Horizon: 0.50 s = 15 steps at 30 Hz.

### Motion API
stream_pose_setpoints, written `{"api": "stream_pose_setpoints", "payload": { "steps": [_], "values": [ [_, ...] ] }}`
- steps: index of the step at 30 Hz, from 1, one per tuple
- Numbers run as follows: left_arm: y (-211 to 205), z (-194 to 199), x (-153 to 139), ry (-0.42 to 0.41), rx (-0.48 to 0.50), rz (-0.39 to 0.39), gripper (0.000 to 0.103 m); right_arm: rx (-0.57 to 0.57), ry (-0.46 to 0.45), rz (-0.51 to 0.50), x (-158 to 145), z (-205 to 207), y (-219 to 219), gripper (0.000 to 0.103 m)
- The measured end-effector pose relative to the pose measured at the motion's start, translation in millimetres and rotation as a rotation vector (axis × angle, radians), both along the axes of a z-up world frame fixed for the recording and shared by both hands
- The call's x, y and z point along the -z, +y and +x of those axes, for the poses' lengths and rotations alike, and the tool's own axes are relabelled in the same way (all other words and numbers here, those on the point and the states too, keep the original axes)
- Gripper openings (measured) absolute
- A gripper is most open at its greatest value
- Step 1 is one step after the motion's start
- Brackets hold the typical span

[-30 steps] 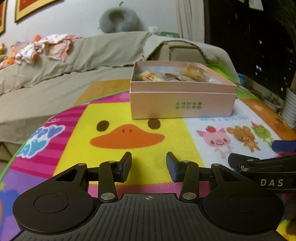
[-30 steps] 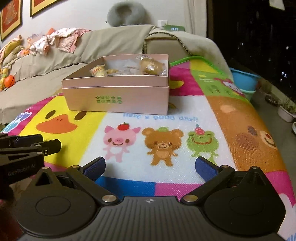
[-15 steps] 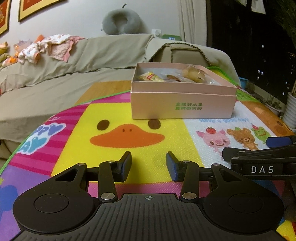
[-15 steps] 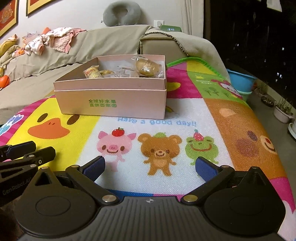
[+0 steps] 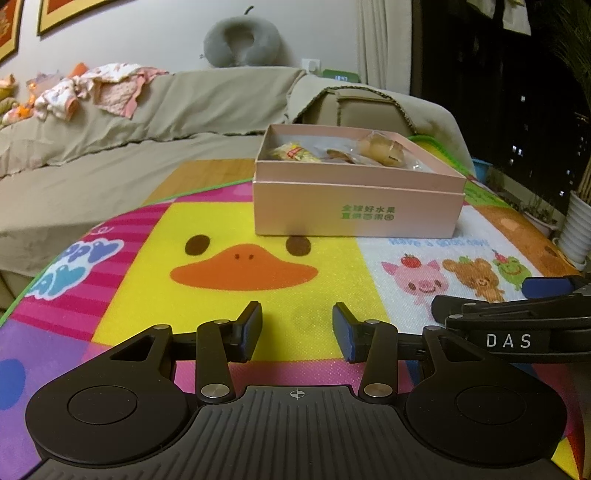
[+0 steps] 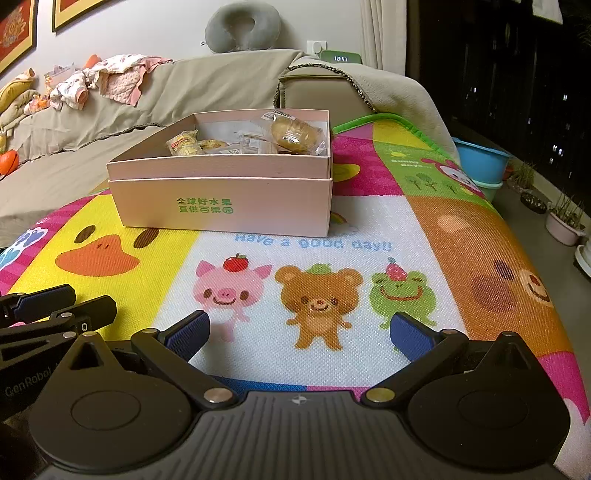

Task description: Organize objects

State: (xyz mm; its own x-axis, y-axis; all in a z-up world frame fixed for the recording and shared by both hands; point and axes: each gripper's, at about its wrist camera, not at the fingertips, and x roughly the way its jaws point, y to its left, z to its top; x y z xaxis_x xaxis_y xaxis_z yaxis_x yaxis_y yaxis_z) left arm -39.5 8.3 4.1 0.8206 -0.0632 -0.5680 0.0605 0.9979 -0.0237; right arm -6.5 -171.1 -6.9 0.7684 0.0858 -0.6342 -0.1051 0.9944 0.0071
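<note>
A pink cardboard box (image 5: 354, 206) (image 6: 225, 201) with green lettering stands on a colourful cartoon play mat (image 5: 229, 221) (image 6: 443, 258). Inside it lie several wrapped snacks (image 6: 291, 134) (image 5: 376, 149). My left gripper (image 5: 297, 325) hovers low over the yellow duck panel, well short of the box, partly open with nothing between its fingers. My right gripper (image 6: 299, 332) hangs over the pig and bear pictures, open wide and holding nothing. Each gripper shows at the edge of the other's view, the right one (image 5: 517, 317) and the left one (image 6: 55, 314).
A sofa under a beige cover (image 5: 147, 122) runs behind the mat, with a heap of clothes (image 5: 96, 90) and a grey neck pillow (image 6: 242, 26). A blue basin (image 6: 480, 162) and plant pots (image 6: 565, 221) stand on the floor to the right.
The right wrist view has edged closer to the box and shifted slightly. Both grippers keep the same jaw width, and nothing was taken or let go.
</note>
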Motion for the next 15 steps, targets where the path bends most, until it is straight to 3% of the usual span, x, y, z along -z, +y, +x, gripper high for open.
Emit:
{"api": "stream_pose_setpoints", "payload": {
  "steps": [15],
  "values": [
    [1.0, 0.4, -0.1, 0.000, 0.000, -0.014, 0.046, 0.000, 0.000, 0.000, 0.2, 0.0, 0.0, 0.103]
  ]
}}
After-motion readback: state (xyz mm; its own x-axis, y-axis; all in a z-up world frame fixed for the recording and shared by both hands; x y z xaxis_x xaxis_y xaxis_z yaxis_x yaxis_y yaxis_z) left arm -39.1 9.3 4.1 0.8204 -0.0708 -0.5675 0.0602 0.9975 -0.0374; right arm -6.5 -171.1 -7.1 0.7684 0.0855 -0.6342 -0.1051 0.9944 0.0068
